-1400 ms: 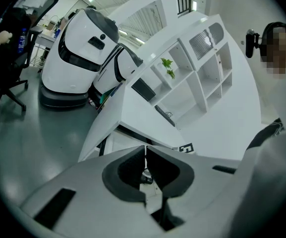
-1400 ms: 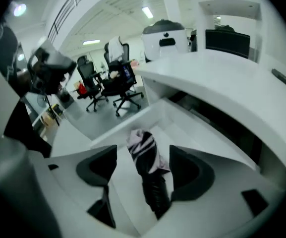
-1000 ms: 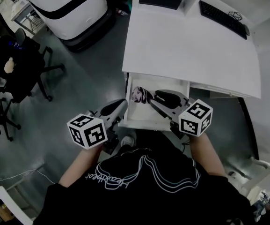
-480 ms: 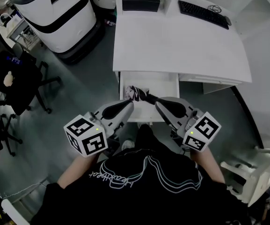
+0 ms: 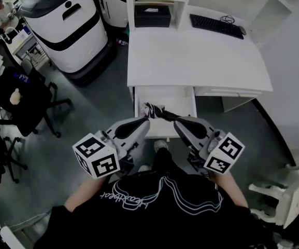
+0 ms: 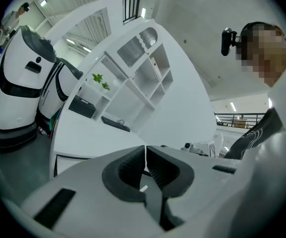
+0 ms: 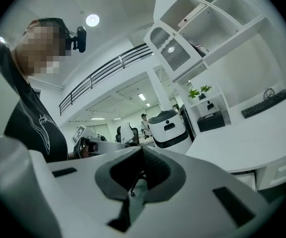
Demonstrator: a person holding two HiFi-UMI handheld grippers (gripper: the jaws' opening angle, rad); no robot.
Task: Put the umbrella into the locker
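Umbrella (image 5: 158,112) is held above the front edge of the open drawer (image 5: 166,91) under the table (image 5: 190,51), long axis left to right between both tips.

Right gripper (image 5: 177,121): fingers (image 7: 158,174) clamped on a thin dark part at its dark end.

Left gripper (image 5: 146,122): fingers (image 6: 127,168) together at the patterned end; hold unclear.

Drawer lies just ahead of both.

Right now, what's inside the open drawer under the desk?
The drawer shows a bare white bottom. A folded umbrella crosses its front edge and hides the part beneath it. The desk covers anything farther back.
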